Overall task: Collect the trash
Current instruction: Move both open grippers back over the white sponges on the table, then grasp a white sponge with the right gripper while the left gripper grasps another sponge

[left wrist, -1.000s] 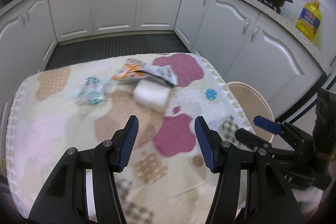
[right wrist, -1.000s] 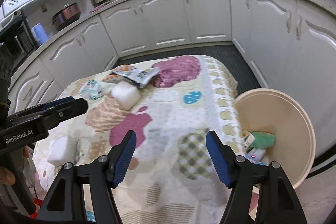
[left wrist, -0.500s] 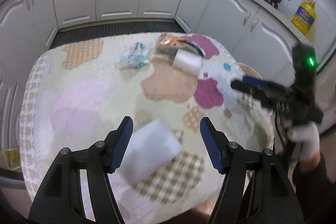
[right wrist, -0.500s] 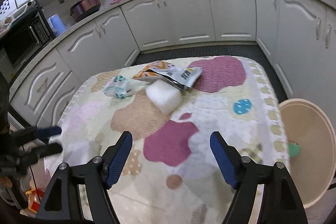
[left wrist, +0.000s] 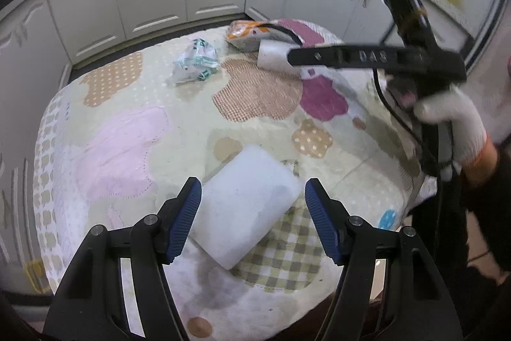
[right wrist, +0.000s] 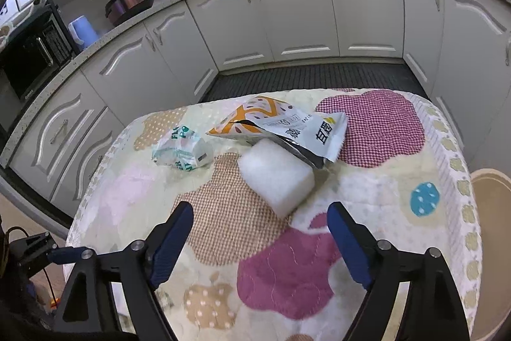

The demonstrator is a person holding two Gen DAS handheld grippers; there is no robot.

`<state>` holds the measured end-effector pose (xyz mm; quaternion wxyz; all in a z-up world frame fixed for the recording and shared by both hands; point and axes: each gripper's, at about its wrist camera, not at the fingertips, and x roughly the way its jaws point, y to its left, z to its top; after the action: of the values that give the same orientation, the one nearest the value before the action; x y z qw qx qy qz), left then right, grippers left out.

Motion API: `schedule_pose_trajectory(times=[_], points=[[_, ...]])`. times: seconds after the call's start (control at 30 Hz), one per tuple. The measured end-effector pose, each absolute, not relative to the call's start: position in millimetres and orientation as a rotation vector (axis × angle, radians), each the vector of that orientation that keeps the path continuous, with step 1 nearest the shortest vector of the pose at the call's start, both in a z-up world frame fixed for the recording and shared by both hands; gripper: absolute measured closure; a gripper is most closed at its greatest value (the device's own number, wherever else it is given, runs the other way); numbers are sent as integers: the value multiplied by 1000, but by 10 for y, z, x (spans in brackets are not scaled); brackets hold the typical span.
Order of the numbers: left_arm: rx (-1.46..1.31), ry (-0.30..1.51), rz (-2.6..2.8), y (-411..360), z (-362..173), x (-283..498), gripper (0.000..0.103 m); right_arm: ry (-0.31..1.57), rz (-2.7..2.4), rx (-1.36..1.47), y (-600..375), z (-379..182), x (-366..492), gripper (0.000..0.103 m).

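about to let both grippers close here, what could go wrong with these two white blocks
The left gripper is open around a white foam block lying skewed to its fingers, so closing may pinch a corner and twist it free. The other white foam block touches the snack bag, and the open right gripper sits short of it; reaching in could drag the bag or bunch the quilted cloth.

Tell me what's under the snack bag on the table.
One corner of the snack bag overlaps the top edge of a white foam block; the rest lies on the patterned tablecloth. Anything beneath its middle is covered.
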<state>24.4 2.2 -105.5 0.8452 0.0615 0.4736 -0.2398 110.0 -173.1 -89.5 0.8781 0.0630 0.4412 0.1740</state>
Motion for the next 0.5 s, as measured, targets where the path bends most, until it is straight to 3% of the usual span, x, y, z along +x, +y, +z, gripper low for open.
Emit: schedule_pose_trajectory(times=[0.43, 0.47, 0.5], points=[[260, 1006, -530, -74, -1220, 283, 33, 944, 301, 147, -1546, -1111, 1440, 19], [262, 1007, -538, -73, -1230, 294, 33, 948, 298, 152, -1546, -1133, 1454, 20], [261, 1007, -543, -76, -1226, 300, 33, 946, 293, 156, -1555, -1144, 1450, 30]])
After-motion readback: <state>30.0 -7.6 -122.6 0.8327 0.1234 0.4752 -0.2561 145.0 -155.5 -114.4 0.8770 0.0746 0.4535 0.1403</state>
